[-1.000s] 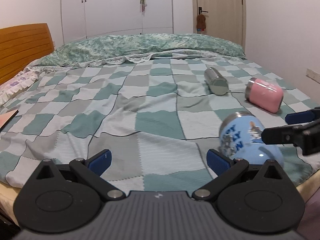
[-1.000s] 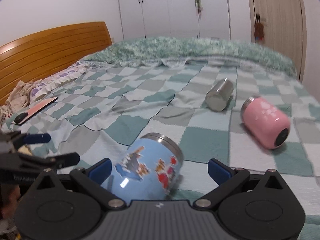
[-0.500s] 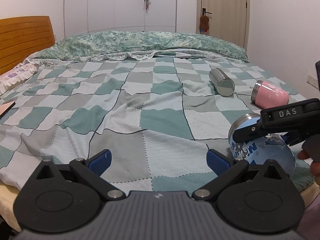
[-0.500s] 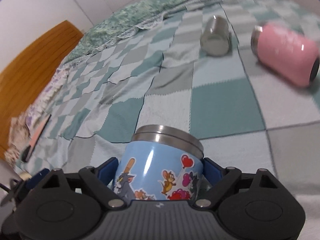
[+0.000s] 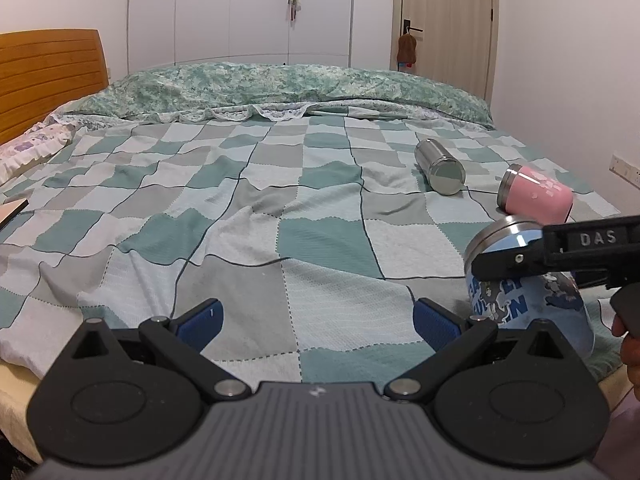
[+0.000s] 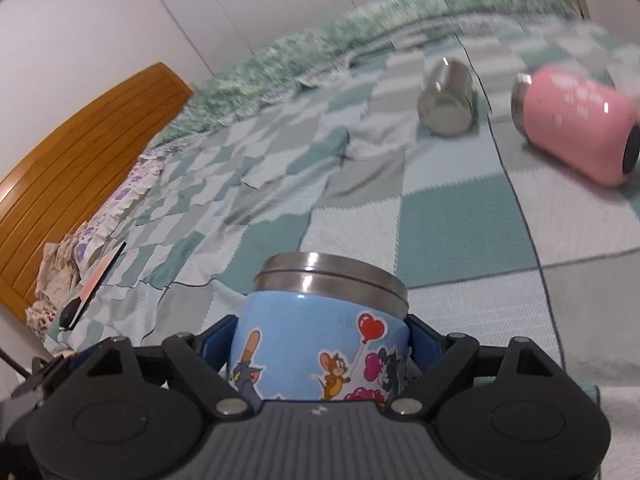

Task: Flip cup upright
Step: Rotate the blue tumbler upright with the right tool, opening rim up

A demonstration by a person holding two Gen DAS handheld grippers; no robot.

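A light blue cartoon cup [image 6: 320, 344] with a steel rim stands nearly upright between the blue pads of my right gripper [image 6: 322, 344], which is shut on its sides. In the left wrist view the same blue cup [image 5: 528, 304] sits at the bed's near right edge with the right gripper's black finger [image 5: 516, 264] across it. My left gripper [image 5: 316, 316] is open and empty, low over the checked blanket [image 5: 280, 208], left of the cup.
A pink cup [image 5: 534, 196] and a steel cup [image 5: 440, 166] lie on their sides farther back on the right. A folded quilt [image 5: 280, 88] lies at the bed's far side. Wooden headboard [image 5: 48, 80] on the left. A pink flat object [image 6: 96, 280] lies near the pillow.
My right gripper closed around the blue cup and tipped it from lying on its side to nearly upright. The left gripper stayed open and shifted only slightly.
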